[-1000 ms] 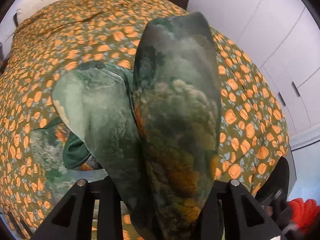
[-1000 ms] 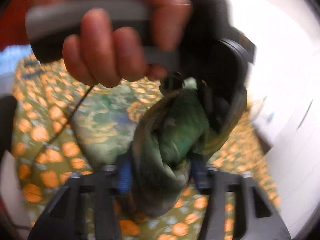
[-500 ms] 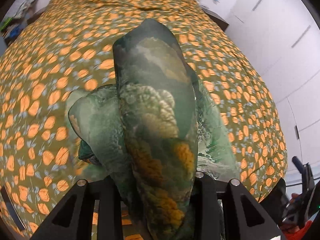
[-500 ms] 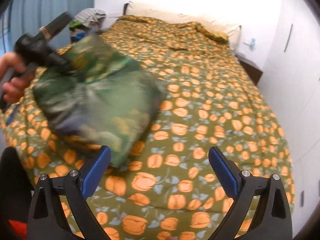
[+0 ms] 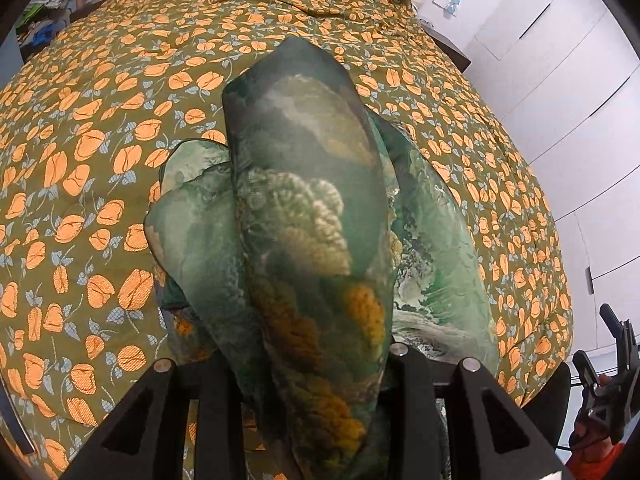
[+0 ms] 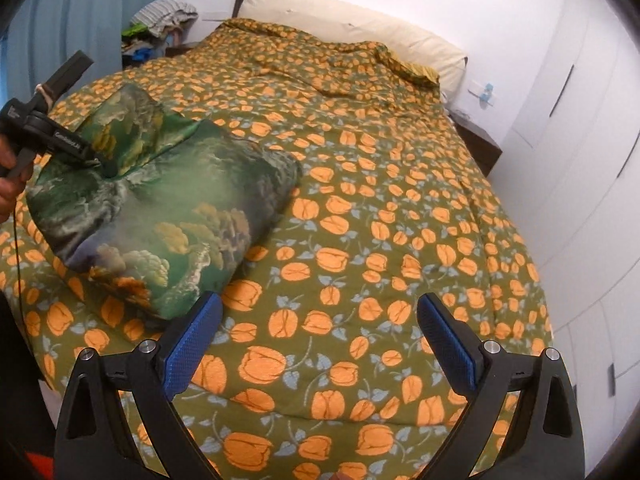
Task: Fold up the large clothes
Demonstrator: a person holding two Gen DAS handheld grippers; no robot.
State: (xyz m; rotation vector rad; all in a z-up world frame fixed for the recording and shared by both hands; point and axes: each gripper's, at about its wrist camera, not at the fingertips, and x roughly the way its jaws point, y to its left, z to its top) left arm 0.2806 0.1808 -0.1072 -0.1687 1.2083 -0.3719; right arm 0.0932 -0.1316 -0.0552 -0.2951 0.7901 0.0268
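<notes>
Folded garment (image 6: 160, 208) on the bed (image 6: 380, 220), pinched by the left gripper (image 5: 316, 360); right gripper (image 6: 320, 336) spread and empty.

The green printed garment lies as a thick folded bundle on the orange-flowered cover, near the bed's foot edge and toward its left side as the right wrist view shows it, well away from the pillow (image 6: 352, 28) at the head. The left gripper points steeply down and its jaws are clamped on a bunched fold of the cloth, which rises between them and fills the middle of the left wrist view; a hand (image 6: 10, 184) holds its handle at the bed's left edge. The right gripper hangs over the foot edge just beside the bundle, its blue pads (image 6: 192, 344) wide apart with only the cover showing between them, touching nothing. White cupboards (image 6: 580, 160) stand along the bed's right side.
</notes>
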